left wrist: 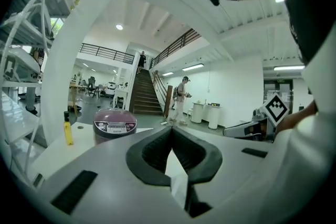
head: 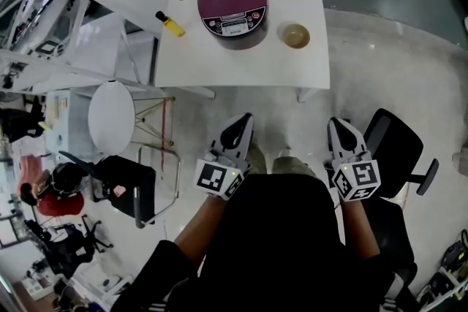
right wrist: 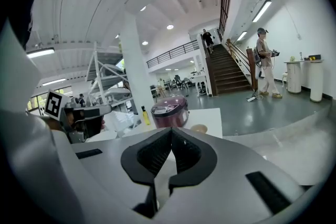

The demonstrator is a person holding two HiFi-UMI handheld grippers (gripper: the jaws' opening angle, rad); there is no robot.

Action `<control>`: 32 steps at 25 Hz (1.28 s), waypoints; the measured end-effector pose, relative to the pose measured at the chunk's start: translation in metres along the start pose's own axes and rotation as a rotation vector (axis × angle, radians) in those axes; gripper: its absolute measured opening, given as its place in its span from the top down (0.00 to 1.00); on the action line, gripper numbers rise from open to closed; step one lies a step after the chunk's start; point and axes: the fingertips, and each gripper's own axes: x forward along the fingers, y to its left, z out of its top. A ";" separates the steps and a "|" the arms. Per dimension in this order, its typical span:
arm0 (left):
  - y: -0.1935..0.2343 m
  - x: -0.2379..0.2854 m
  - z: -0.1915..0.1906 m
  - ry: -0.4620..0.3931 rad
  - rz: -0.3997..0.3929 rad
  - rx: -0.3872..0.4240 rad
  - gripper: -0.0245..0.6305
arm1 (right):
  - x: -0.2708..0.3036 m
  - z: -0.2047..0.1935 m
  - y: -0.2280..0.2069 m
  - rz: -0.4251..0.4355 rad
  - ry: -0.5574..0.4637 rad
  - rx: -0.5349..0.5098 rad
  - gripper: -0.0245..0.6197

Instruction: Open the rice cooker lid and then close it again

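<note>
A purple rice cooker (head: pixel 232 4) with its lid down stands at the far middle of a white table (head: pixel 248 66). It shows small and distant in the left gripper view (left wrist: pixel 115 123) and in the right gripper view (right wrist: pixel 169 112). My left gripper (head: pixel 245 118) is shut and empty, held over the floor short of the table's near edge. My right gripper (head: pixel 337 122) is also shut and empty, beside it to the right. In each gripper's own view the jaw tips meet: left (left wrist: pixel 171 130), right (right wrist: pixel 170 130).
A yellow bottle (head: pixel 170 24) lies on the table left of the cooker, a small bowl (head: pixel 296 35) stands to its right. A round white stool (head: pixel 111 115) and a black chair (head: pixel 126 185) are at the left, another black chair (head: pixel 395 150) at the right. People stand by a distant staircase (left wrist: pixel 142 93).
</note>
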 end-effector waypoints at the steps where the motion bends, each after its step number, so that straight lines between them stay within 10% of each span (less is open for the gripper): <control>1: -0.005 -0.005 -0.002 0.000 -0.004 0.007 0.96 | -0.007 -0.002 -0.002 -0.005 -0.003 -0.003 0.96; 32: 0.050 -0.121 0.023 -0.175 0.362 0.053 0.96 | -0.003 0.055 0.037 0.101 -0.116 -0.218 0.96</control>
